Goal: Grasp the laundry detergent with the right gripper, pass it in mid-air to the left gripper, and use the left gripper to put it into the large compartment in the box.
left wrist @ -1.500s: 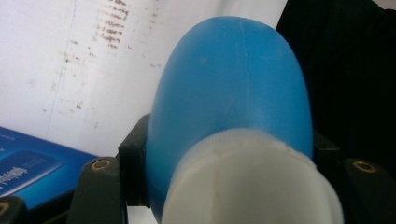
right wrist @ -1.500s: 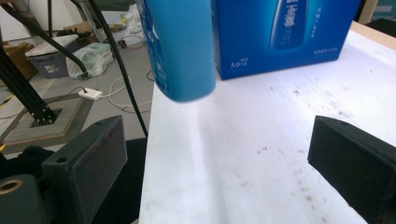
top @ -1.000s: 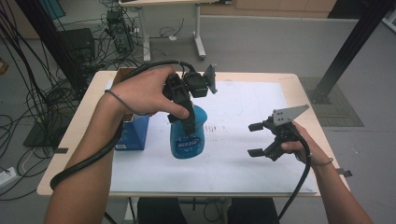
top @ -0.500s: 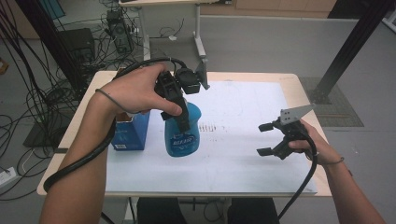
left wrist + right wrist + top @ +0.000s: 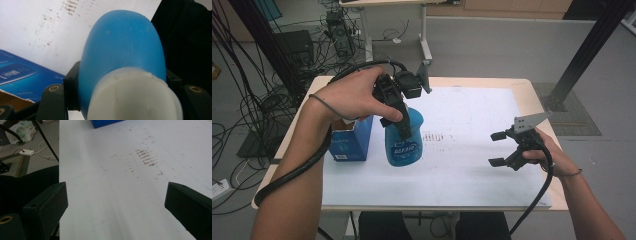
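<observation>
Now the left gripper (image 5: 399, 122) is grasping the blue bottle (image 5: 404, 142) with clenched fingers, just beside the box (image 5: 352, 142) on the table (image 5: 472, 85); the right gripper (image 5: 498, 148) is hovering with fingers released.

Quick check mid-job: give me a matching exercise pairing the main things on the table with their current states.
Things:
1. blue bottle
2. blue box
3. left gripper
4. right gripper

States:
A. open, nothing between its jaws
B. sitting on the table beside the bottle
C. clamped at its upper part, near the white cap
D. shut on the bottle

Pairs: 1-C, 2-B, 3-D, 4-A
</observation>
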